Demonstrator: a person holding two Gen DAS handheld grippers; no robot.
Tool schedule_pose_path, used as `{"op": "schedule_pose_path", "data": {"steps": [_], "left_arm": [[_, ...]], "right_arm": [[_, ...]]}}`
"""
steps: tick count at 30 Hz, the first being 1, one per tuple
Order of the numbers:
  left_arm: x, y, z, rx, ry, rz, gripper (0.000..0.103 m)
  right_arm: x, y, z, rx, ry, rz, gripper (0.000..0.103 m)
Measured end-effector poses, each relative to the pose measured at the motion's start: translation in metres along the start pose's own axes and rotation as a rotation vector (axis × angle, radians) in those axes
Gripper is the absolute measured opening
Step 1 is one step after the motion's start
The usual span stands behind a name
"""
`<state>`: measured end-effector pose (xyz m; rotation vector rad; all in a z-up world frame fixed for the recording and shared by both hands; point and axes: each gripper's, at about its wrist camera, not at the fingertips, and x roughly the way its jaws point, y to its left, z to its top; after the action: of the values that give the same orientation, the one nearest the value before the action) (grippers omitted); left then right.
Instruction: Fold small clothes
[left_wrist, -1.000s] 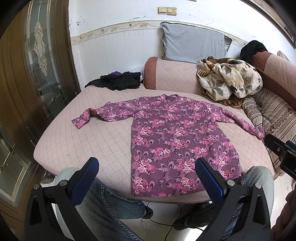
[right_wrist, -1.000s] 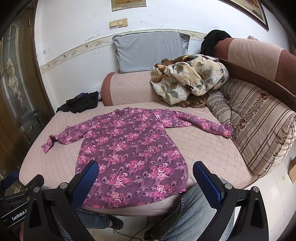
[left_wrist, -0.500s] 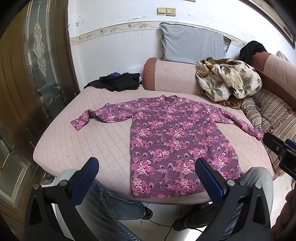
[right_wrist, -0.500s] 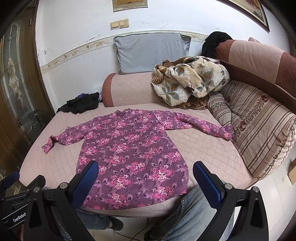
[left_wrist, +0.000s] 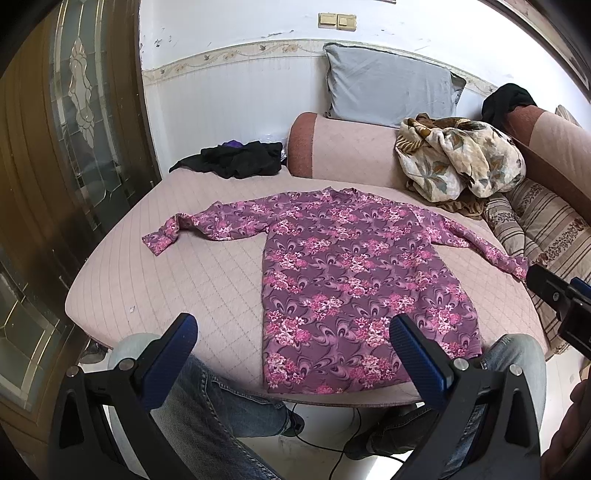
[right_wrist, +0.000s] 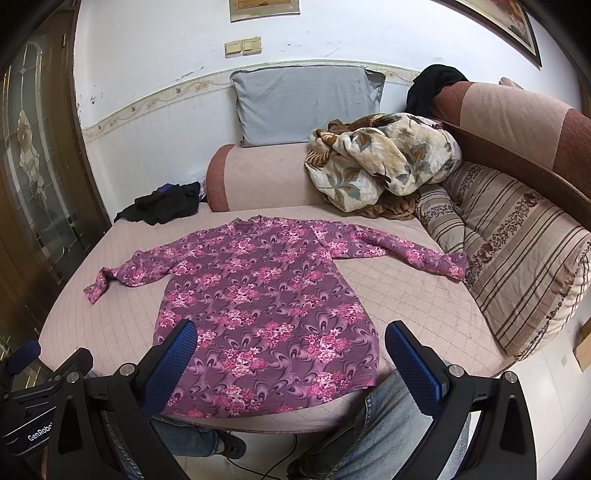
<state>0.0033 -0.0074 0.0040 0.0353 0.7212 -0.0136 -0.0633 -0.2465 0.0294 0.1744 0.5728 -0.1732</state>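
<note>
purple floral top (left_wrist: 351, 280) spread flat mid-bed (left_wrist: 177, 288), hem at the near edge, sleeves out toward the side edges, ready for folding. left gripper (left_wrist: 291, 350) and right gripper (right_wrist: 290, 354) gaping, empty, hovering short of the hem.

top (left_wrist: 354, 273): purple, pink floral swirls
mattress (left_wrist: 177, 280): pale pink, diamond quilting
pillow (left_wrist: 388, 92): plain grey
blanket (left_wrist: 461, 158): cream, brown and grey leaves
cushion (right_wrist: 517, 258): beige, brown stripes, floral bands
heap (left_wrist: 236, 158): black
pads (left_wrist: 170, 354): blue, on black fingers
jeans (left_wrist: 207, 402): faded blue
</note>
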Motion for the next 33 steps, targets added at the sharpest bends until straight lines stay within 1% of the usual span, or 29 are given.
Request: {"op": "schedule_pose_path", "data": {"steps": [3,4,5,7,10,11,12,13,14,16,17,19,20,21,22,23,24,25,26,28,29,30,33], "left_arm": [[0.007,0.002,-0.001,-0.004,0.014,0.003,0.103],[0.011,0.014,0.000,-0.014,0.033,0.000,0.103],[0.014,0.017,0.000,-0.021,0.038,0.001,0.103],[0.021,0.022,0.002,-0.036,0.052,0.005,0.103],[0.036,0.037,0.006,-0.069,0.056,0.021,0.103],[0.042,0.044,0.008,-0.078,0.033,0.032,0.103],[0.048,0.051,0.010,-0.099,0.030,0.035,0.103],[0.056,0.058,0.012,-0.139,0.029,0.021,0.103],[0.064,0.067,0.014,-0.158,0.034,0.033,0.103],[0.080,0.085,0.020,-0.201,0.020,0.047,0.103],[0.088,0.097,0.025,-0.229,-0.004,0.046,0.103],[0.103,0.117,0.034,-0.265,-0.011,0.067,0.103],[0.112,0.131,0.040,-0.280,-0.004,0.099,0.103],[0.120,0.141,0.044,-0.302,0.003,0.114,0.103],[0.132,0.158,0.050,-0.339,0.011,0.130,0.103],[0.143,0.173,0.053,-0.370,0.038,0.145,0.103],[0.153,0.189,0.058,-0.409,0.051,0.148,0.103],[0.162,0.203,0.061,-0.447,0.063,0.153,0.103],[0.174,0.223,0.067,-0.504,0.080,0.177,0.103],[0.194,0.249,0.072,-0.596,0.130,0.200,0.103],[0.208,0.268,0.077,-0.675,0.150,0.189,0.103],[0.218,0.281,0.079,-0.732,0.167,0.172,0.103],[0.256,0.331,0.088,-0.914,0.224,0.084,0.103]], "right_arm": [[0.001,0.003,0.001,-0.006,0.002,0.000,0.103],[0.002,0.005,0.002,-0.009,0.005,0.001,0.103],[0.005,0.007,0.003,-0.021,0.029,-0.007,0.103],[0.010,0.012,0.005,-0.031,0.044,-0.005,0.103],[0.023,0.025,0.009,-0.070,0.068,0.028,0.103],[0.028,0.030,0.011,-0.084,0.076,0.052,0.103],[0.034,0.036,0.012,-0.105,0.080,0.077,0.103],[0.040,0.042,0.015,-0.108,0.083,0.117,0.103],[0.049,0.049,0.018,-0.119,0.092,0.156,0.103],[0.068,0.060,0.026,-0.100,0.116,0.241,0.103],[0.076,0.066,0.030,-0.092,0.114,0.277,0.103],[0.098,0.076,0.040,-0.055,0.147,0.357,0.103],[0.108,0.083,0.045,-0.050,0.145,0.390,0.103],[0.118,0.091,0.050,-0.048,0.149,0.420,0.103],[0.127,0.103,0.056,-0.064,0.144,0.443,0.103],[0.135,0.114,0.061,-0.089,0.136,0.451,0.103],[0.143,0.131,0.068,-0.128,0.130,0.469,0.103],[0.151,0.145,0.073,-0.161,0.135,0.484,0.103],[0.162,0.158,0.076,-0.192,0.150,0.492,0.103],[0.180,0.190,0.087,-0.255,0.178,0.551,0.103],[0.190,0.206,0.093,-0.285,0.199,0.583,0.103],[0.199,0.225,0.099,-0.310,0.220,0.608,0.103],[0.232,0.275,0.116,-0.359,0.300,0.635,0.103]]}}
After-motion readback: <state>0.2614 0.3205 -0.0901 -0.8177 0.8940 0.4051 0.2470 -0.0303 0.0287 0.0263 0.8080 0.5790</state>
